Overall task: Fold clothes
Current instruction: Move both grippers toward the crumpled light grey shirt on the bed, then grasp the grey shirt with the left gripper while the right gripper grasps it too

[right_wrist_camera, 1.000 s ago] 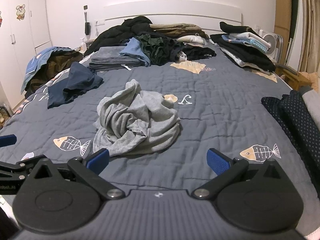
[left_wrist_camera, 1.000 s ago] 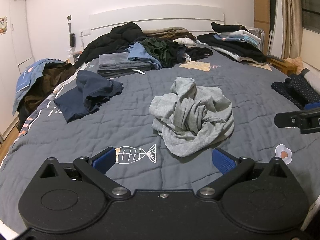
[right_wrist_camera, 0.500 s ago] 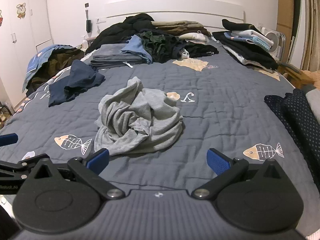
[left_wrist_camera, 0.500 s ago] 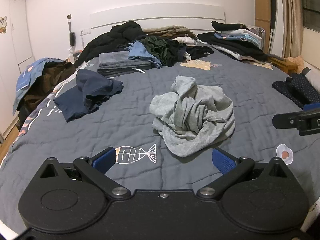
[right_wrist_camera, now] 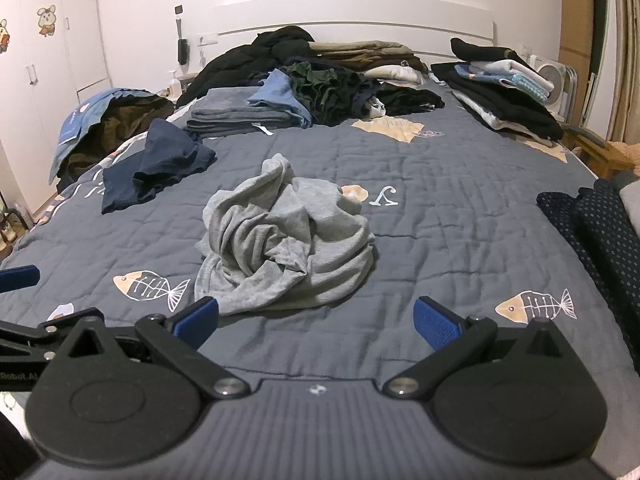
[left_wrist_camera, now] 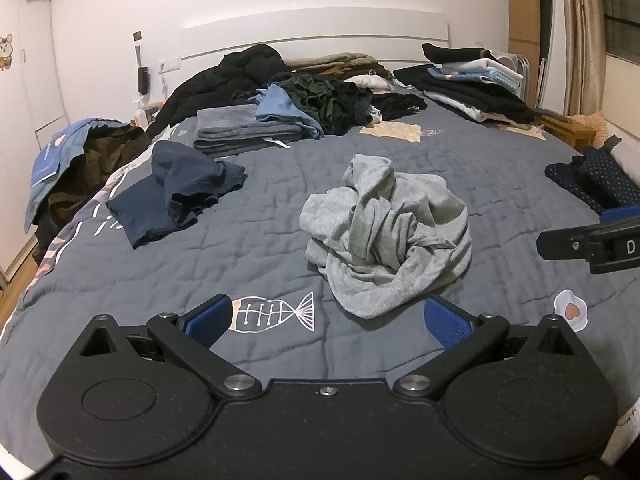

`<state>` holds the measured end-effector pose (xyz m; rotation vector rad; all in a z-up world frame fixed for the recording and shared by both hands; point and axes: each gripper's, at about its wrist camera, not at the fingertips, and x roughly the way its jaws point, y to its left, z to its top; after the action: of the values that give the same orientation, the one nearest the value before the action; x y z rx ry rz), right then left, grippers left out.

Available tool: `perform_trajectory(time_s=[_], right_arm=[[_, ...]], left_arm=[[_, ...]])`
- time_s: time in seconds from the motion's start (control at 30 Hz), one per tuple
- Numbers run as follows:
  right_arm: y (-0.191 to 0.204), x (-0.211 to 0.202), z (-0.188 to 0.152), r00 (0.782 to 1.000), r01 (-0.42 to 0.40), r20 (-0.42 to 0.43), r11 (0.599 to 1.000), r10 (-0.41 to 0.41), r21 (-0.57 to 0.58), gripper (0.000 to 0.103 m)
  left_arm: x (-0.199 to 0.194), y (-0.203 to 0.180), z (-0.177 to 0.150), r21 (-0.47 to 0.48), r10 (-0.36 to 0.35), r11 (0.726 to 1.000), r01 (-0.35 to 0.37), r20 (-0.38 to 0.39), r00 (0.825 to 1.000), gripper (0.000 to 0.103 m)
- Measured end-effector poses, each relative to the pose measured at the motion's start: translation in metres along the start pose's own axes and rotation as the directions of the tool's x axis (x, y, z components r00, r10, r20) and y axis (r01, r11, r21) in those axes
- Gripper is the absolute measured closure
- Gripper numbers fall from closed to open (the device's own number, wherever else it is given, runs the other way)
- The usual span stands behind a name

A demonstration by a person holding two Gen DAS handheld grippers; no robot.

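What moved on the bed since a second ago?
Only the cameras shifted a little; nothing was grabbed or let go. The crumpled grey cotton shirt lies in the same heap on the grey quilted bedspread. The left hand-held gripper and right hand-held gripper stay open, empty.

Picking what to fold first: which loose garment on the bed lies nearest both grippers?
The crumpled grey garment mid-bed, just ahead of both grippers' open fingers. The navy one lies farther back left.

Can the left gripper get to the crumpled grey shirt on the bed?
Probably yes: the left gripper has its jaws open, and the grey shirt lies just ahead with only bare quilt between.
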<state>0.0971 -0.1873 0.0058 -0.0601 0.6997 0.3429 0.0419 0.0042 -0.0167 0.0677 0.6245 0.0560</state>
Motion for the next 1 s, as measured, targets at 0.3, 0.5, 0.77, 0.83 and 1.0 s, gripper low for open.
perform_trajectory(time_s=[0.3, 0.5, 0.77, 0.83, 1.0], right_arm=[[-0.008, 0.029, 0.005, 1.000, -0.006, 0.006, 1.000, 0.005, 0.022, 0.000], [-0.012, 0.054, 0.008, 1.000, -0.024, -0.002, 0.999, 0.024, 0.031, 0.000], [-0.021, 0.083, 0.024, 1.000, -0.029, -0.004, 0.999, 0.029, 0.024, 0.000], [-0.022, 0.090, 0.029, 1.000, -0.027, -0.001, 1.000, 0.027, 0.012, 0.000], [-0.025, 0.105, 0.040, 0.999, -0.028, 0.015, 0.999, 0.028, -0.028, 0.000]], left_arm=[[0.026, -0.004, 0.007, 0.023, -0.064, 0.998, 0.064, 0.021, 0.998, 0.000], [0.060, -0.005, 0.007, 0.000, -0.111, 0.994, 0.111, -0.025, 0.994, 0.011], [0.092, -0.008, 0.013, -0.008, -0.090, 0.996, 0.090, -0.026, 0.996, 0.012], [0.101, -0.008, 0.018, -0.001, -0.085, 0.996, 0.085, -0.023, 0.996, 0.012], [0.124, -0.004, 0.028, -0.004, -0.079, 0.997, 0.079, -0.014, 0.997, 0.012]])
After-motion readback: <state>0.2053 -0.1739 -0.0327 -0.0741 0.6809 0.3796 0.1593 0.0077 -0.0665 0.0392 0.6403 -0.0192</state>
